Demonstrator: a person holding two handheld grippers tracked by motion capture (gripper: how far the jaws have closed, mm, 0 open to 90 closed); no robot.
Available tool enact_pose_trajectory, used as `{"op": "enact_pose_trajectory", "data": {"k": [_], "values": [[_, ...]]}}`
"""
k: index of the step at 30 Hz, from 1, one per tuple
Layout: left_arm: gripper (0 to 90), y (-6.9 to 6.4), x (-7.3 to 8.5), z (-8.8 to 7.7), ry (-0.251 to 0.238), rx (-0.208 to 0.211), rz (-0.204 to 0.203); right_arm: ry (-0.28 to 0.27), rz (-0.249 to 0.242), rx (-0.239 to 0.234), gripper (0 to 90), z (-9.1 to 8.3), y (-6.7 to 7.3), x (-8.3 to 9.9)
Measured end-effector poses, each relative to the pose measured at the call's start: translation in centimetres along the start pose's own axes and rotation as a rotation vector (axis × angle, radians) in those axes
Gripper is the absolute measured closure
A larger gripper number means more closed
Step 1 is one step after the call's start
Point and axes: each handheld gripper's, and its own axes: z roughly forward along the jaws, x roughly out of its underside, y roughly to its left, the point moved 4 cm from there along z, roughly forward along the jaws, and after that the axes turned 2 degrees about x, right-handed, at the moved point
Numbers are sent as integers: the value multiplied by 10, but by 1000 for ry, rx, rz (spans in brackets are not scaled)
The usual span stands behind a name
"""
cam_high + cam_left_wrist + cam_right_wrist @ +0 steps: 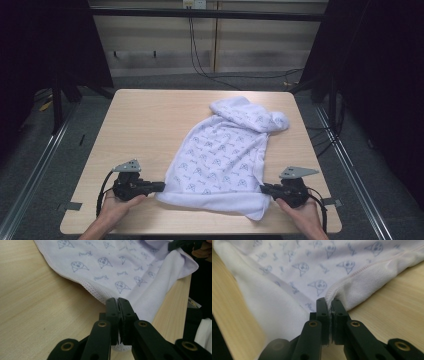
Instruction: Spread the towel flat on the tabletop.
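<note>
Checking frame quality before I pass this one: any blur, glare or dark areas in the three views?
High view: table evenly lit, surroundings dark. Left gripper view: towel softens far off. Right gripper view: left edge of towel and the near jaw base blurred; no glare.

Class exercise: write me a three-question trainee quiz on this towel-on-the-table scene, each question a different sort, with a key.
1. True or false: the left gripper is shut on the towel.
2. What does the right gripper pinch? A) the towel's stitched hem B) a cable C) nothing
3. Which part of the towel is bunched up: the near end or the far end?

Key: 1 true, its jaws are closed on a near corner. 2 A. 3 the far end, which lies heaped toward the table's far right.
</note>
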Motion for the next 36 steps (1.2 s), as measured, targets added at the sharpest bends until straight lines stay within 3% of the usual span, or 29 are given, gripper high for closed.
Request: {"op": "enact_pose_trajectory", "data": {"k": [4,9,13,15,18,20,23,24,27,30,36], "values": [[878,-18,1,-14,-50,44,6,-78,20,-3,872,-33,4,0],[878,-54,11,-30,-70,100,46,-120,31,-36,868,-63,19,9],[876,-76,23,-35,-53,149,62,-93,15,-49,866,-79,37,27],[863,-79,28,-34,-33,158,58,-64,17,-52,856,-84,42,40],[833,-74,30,-29,-12,158,51,-27,35,-22,826,-90,39,58],[821,-70,29,-27,-11,154,24,-8,44,1,804,-93,34,66],[789,-62,26,-24,-5,142,14,-9,68,28,793,-96,25,71],[782,-60,26,-22,2,135,14,-11,72,32,742,-97,21,72],[767,-50,21,-11,28,116,6,-8,87,68,650,-95,14,70],[760,-36,10,6,51,92,9,-15,79,89,627,-88,6,66],[732,3,-30,44,39,20,17,-20,25,89,620,-58,-8,37]]}}
